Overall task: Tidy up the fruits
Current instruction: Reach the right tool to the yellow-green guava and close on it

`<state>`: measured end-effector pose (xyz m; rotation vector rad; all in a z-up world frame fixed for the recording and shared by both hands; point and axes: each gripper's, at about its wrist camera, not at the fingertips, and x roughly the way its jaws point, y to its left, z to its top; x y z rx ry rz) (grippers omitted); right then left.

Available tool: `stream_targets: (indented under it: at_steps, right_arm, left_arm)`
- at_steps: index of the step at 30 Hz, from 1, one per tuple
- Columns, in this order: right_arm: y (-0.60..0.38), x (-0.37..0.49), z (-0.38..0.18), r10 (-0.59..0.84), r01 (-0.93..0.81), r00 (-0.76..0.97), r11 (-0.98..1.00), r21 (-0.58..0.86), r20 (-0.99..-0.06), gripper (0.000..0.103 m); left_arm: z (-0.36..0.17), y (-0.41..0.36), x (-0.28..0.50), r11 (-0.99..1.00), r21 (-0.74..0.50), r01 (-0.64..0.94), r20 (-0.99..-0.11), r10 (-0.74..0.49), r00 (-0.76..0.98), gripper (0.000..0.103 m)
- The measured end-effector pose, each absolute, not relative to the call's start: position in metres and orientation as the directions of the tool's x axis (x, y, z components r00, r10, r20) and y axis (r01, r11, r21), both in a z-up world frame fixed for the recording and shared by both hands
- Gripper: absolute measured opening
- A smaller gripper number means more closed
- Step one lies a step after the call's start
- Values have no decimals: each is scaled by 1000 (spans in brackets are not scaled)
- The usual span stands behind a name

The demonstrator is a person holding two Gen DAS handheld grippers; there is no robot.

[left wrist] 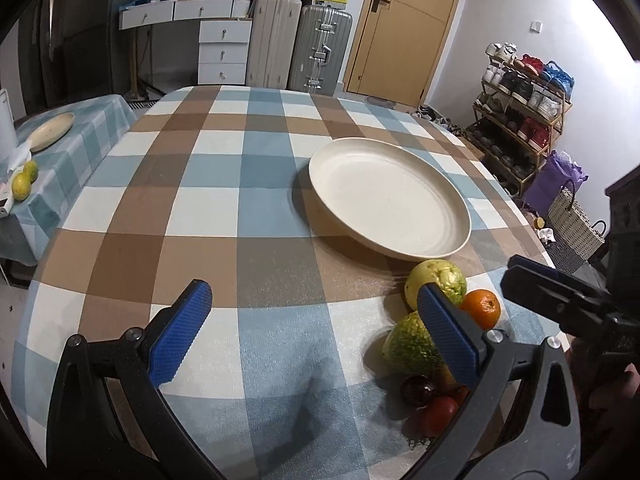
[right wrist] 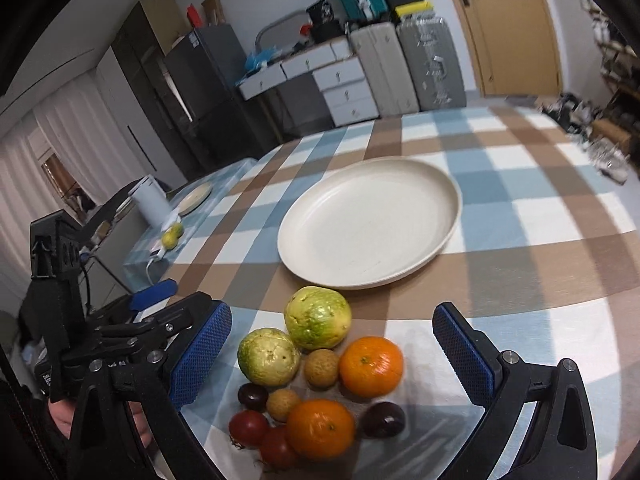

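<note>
A cluster of fruit lies on the checked tablecloth near the table's front edge: two green-yellow guavas (right wrist: 317,317) (right wrist: 269,356), two oranges (right wrist: 371,366) (right wrist: 320,428), two small brown longans (right wrist: 321,367), two dark plums (right wrist: 383,420) and two red tomatoes (right wrist: 249,427). An empty cream plate (right wrist: 370,222) sits just beyond them; it also shows in the left wrist view (left wrist: 390,198). My right gripper (right wrist: 332,356) is open, hovering above the pile. My left gripper (left wrist: 316,328) is open and empty, left of the fruit (left wrist: 436,284).
A side table (left wrist: 68,152) at the left holds a second plate (left wrist: 50,132) and two green citrus fruits (left wrist: 22,186). Suitcases (left wrist: 320,54), drawers and a door stand behind the table. A shoe rack (left wrist: 520,108) stands at the right.
</note>
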<state>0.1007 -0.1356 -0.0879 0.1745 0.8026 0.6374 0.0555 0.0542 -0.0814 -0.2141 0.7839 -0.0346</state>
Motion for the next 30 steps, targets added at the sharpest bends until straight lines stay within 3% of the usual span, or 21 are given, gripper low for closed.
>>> stream_targets:
  at_steps: [10, 17, 21, 29, 30]
  right_arm:
    - [-103, 130, -104, 609, -493, 388, 771, 403, -691, 103]
    - [-92, 139, -110, 591, -492, 349, 776, 394, -728, 101]
    - [-91, 144, -114, 594, -476, 326, 776, 415, -736, 89]
    - [-90, 143, -117, 598, -474, 313, 772, 424, -738, 75]
    - [-90, 143, -117, 592, -473, 315, 775, 419, -742, 69]
  left_arm:
    - [-88, 60, 64, 985, -169, -40, -677, -86, 731, 103]
    - [-89, 70, 66, 977, -209, -38, -668, -114, 735, 101]
    - [-90, 75, 64, 974, -220, -47, -663, -114, 740, 101]
    - [-89, 75, 63, 976, -215, -45, -659, -111, 744, 101]
    - [-89, 75, 63, 976, -214, -45, -659, -110, 744, 101]
